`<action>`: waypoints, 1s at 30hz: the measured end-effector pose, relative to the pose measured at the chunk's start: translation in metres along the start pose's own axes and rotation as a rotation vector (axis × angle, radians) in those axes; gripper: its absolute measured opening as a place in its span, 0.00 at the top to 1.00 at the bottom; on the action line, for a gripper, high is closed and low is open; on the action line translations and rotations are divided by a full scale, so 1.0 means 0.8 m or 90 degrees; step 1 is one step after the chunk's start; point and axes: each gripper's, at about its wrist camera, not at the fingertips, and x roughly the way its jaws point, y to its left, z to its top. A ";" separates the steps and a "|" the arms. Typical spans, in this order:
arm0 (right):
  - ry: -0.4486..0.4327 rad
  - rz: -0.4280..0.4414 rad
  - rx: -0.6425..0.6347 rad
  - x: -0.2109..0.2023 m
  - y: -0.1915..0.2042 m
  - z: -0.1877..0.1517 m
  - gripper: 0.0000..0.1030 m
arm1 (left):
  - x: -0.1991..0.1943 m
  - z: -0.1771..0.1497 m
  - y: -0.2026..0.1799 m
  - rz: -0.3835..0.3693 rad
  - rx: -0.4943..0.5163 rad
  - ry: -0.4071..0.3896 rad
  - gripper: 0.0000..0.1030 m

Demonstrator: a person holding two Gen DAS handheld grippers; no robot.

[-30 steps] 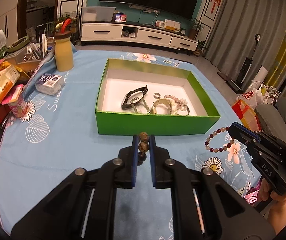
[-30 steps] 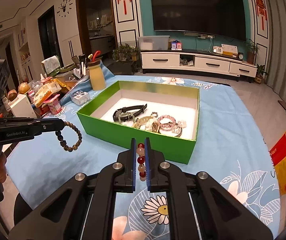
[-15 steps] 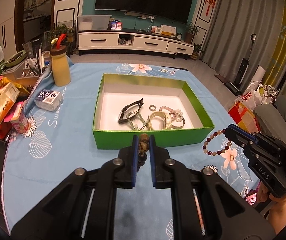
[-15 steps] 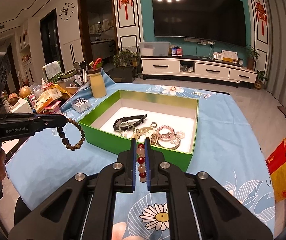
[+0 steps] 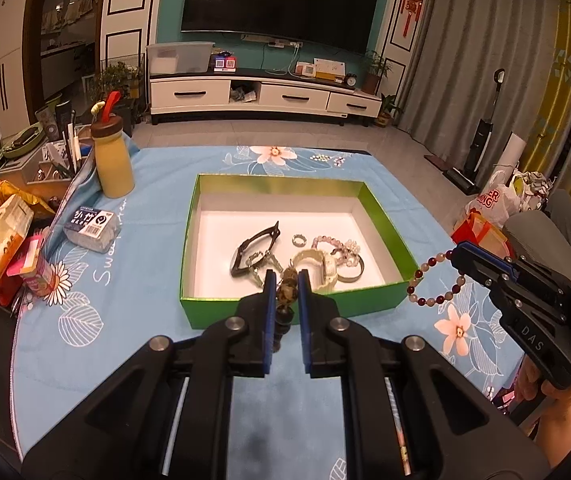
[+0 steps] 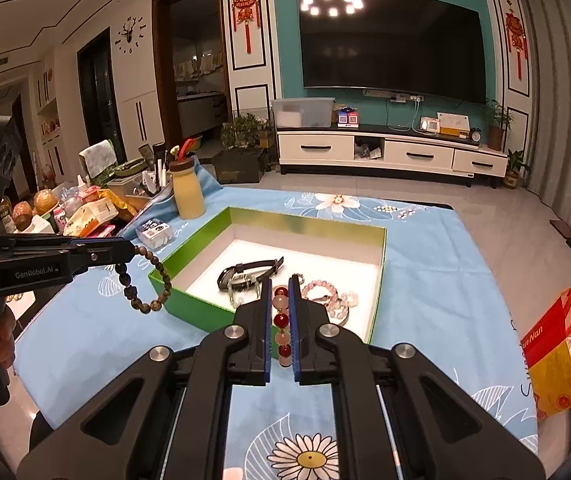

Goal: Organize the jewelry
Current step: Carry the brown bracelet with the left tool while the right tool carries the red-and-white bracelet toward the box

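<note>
A watch (image 5: 254, 251), ring and several bracelets already lie in the green box (image 5: 209, 312) ahead of both tongs; two bracelets are left. The left tongs (image 5: 284, 280) pinch a brown bead bracelet (image 6: 147, 278), the right tongs (image 6: 277, 286) a red-and-pink bead bracelet (image 5: 433, 280), both dangling above the desk (image 5: 125, 340). Each tool tilts down toward the box.

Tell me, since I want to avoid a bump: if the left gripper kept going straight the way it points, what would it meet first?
Probably the green box, likely its near wall or just over it onto the pale bangle and watch inside. The left gripper, shut on the dark bead bracelet, aims down at that spot; depth is hard to judge.
</note>
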 end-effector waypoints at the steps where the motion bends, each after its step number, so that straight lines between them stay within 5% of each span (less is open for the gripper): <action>1: -0.002 0.000 0.001 0.000 -0.001 0.002 0.93 | 0.001 0.002 0.000 -0.001 0.000 -0.001 0.90; 30: -0.010 -0.002 0.022 0.044 -0.028 0.050 0.93 | 0.062 0.071 0.026 -0.021 -0.028 0.009 0.90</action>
